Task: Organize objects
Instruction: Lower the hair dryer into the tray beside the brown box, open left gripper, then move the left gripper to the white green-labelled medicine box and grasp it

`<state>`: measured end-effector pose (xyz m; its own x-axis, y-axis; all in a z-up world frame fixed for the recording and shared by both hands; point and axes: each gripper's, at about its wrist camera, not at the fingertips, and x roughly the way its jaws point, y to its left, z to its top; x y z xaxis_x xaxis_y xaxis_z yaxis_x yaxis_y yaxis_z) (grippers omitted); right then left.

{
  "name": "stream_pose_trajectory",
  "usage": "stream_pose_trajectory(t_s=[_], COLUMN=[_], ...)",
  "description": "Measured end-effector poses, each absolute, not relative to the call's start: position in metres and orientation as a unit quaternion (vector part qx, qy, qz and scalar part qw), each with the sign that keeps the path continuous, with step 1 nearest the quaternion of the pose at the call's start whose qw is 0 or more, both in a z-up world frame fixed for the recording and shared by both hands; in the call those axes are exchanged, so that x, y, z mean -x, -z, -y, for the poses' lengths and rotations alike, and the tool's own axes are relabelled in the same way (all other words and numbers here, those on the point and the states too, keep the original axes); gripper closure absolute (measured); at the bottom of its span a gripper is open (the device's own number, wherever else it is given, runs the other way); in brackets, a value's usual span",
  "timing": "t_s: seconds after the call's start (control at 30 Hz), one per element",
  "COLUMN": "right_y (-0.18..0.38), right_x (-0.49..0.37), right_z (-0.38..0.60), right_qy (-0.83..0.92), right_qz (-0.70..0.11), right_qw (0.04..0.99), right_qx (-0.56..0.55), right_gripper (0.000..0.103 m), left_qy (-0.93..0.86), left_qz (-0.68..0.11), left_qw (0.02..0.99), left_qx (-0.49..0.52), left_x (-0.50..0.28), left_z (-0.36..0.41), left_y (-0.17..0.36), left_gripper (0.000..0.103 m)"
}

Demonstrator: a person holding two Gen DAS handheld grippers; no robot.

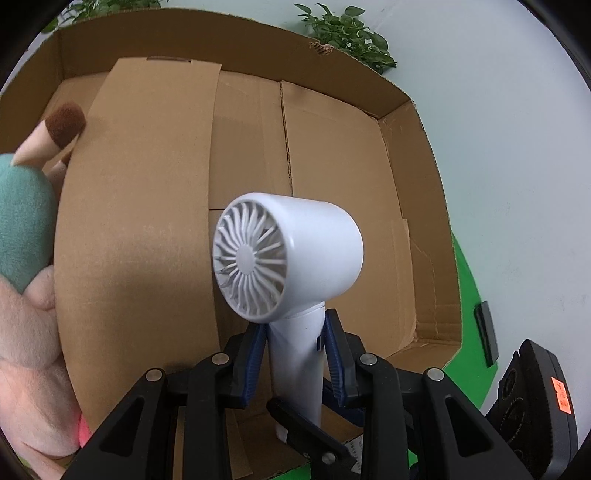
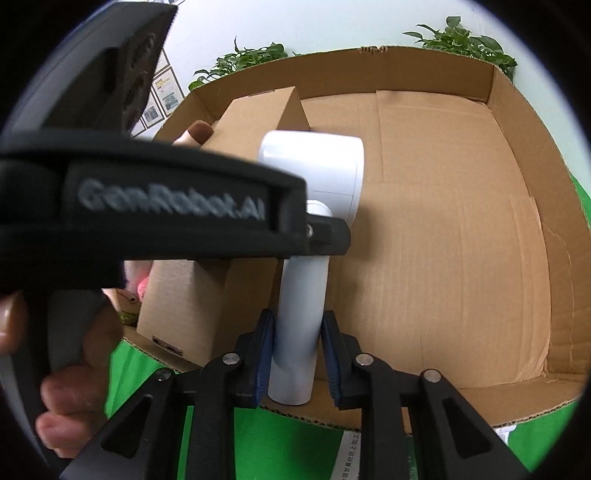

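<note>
A white hair dryer is held upright over a large open cardboard box. My left gripper has its blue pads either side of the handle near the head, the right pad a little off it. In the right wrist view my right gripper straddles the lower handle of the dryer, with small gaps at both pads. The left gripper's body crosses that view and its finger touches the handle higher up.
A smaller closed carton stands inside the box at left, also in the right wrist view. A plush toy lies left of it. Green cloth covers the table. Plants stand behind the box.
</note>
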<state>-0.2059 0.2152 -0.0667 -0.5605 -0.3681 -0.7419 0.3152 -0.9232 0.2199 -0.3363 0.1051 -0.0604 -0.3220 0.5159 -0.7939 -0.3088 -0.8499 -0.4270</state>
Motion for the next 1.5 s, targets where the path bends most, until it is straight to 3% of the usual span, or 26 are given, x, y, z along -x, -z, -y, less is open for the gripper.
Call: stream_pose_trajectory(t_s=[0.3, 0.5, 0.63, 0.8, 1.03, 1.13, 1.2, 1.27, 1.33, 1.4, 1.5], right_y=[0.075, 0.079, 0.084, 0.073, 0.056, 0.051, 0.042, 0.038, 0.037, 0.035, 0.032], right_x=[0.198, 0.189, 0.178, 0.175, 0.177, 0.189, 0.184, 0.179, 0.173, 0.161, 0.151], right_z=[-0.205, -0.194, -0.184, -0.194, -0.202, -0.200, -0.201, -0.206, -0.206, -0.209, -0.215], right_qy=[0.885, 0.890, 0.891, 0.891, 0.915, 0.919, 0.920, 0.922, 0.927, 0.930, 0.932], right_qz=[0.015, -0.015, -0.046, -0.025, -0.020, -0.023, -0.023, -0.018, -0.020, -0.025, -0.023], right_qw=[0.170, 0.153, 0.151, 0.166, 0.162, 0.159, 0.161, 0.166, 0.165, 0.162, 0.156], right_qx=[-0.433, -0.429, -0.425, -0.422, -0.368, -0.361, -0.356, -0.348, -0.337, -0.330, -0.326], right_gripper=[0.079, 0.078, 0.072, 0.062, 0.021, 0.020, 0.013, 0.004, 0.000, 0.000, 0.000], left_qy=[-0.828, -0.854, -0.860, -0.859, -0.866, -0.882, -0.897, -0.919, -0.939, -0.951, -0.958], left_qz=[0.103, 0.078, 0.091, 0.101, 0.101, 0.076, 0.045, 0.019, 0.017, 0.023, 0.033], left_qw=[0.263, 0.210, 0.195, 0.195, 0.183, 0.185, 0.182, 0.166, 0.155, 0.149, 0.140], left_qx=[0.485, 0.470, 0.463, 0.462, 0.454, 0.427, 0.400, 0.356, 0.306, 0.271, 0.247], left_x=[0.316, 0.309, 0.308, 0.304, 0.288, 0.272, 0.256, 0.234, 0.212, 0.195, 0.176], left_z=[-0.075, -0.045, -0.028, -0.022, -0.010, -0.014, -0.021, -0.028, -0.030, -0.029, -0.028], left_y=[0.030, 0.027, 0.031, 0.036, 0.034, 0.021, 0.010, -0.003, -0.015, -0.022, -0.027], left_gripper=[0.076, 0.076, 0.076, 0.076, 0.076, 0.075, 0.063, 0.026, 0.012, 0.005, 0.003])
